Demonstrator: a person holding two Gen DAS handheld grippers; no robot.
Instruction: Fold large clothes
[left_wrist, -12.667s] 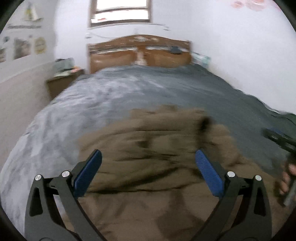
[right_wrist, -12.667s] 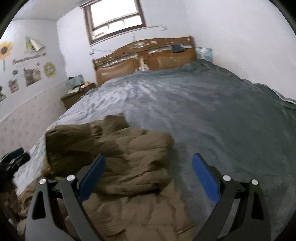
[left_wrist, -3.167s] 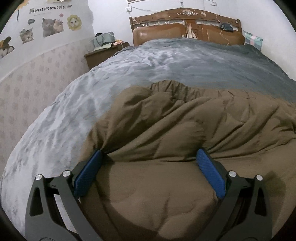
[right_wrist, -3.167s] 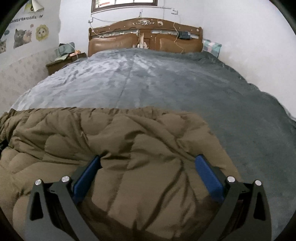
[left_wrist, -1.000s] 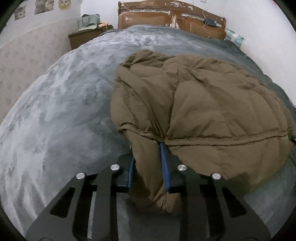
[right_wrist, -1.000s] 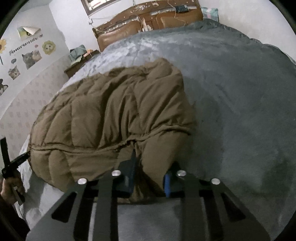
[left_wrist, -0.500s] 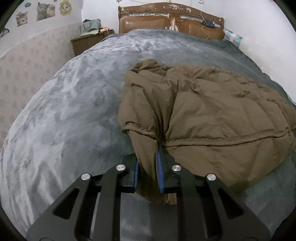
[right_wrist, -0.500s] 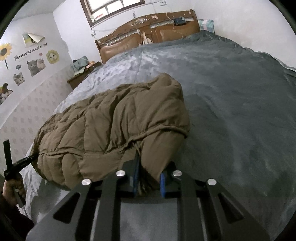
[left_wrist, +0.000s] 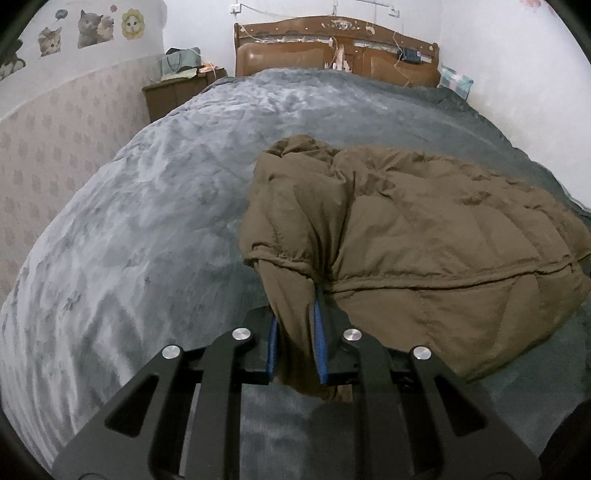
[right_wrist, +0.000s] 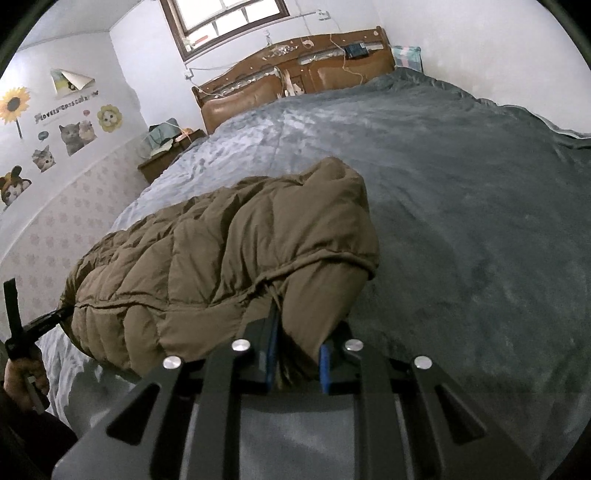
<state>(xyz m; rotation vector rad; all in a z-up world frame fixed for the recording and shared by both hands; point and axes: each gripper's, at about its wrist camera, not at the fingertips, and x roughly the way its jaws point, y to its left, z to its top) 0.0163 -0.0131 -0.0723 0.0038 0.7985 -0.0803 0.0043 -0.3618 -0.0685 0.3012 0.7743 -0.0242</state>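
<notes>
Quilted brown down jacket (left_wrist: 424, 236) lay bunched in puffy, creased channels on the plush grey blanket (left_wrist: 147, 229). Each near corner was pinched into a smooth bundle: the left gripper (left_wrist: 295, 332) had just tightened its blue pads onto one, the right gripper (right_wrist: 295, 350) was clamped on the other. Beyond stood a carved wooden headboard (left_wrist: 332, 55).

Black linkage arms, silver screws (left_wrist: 242, 334), blue-padded jaws.
</notes>
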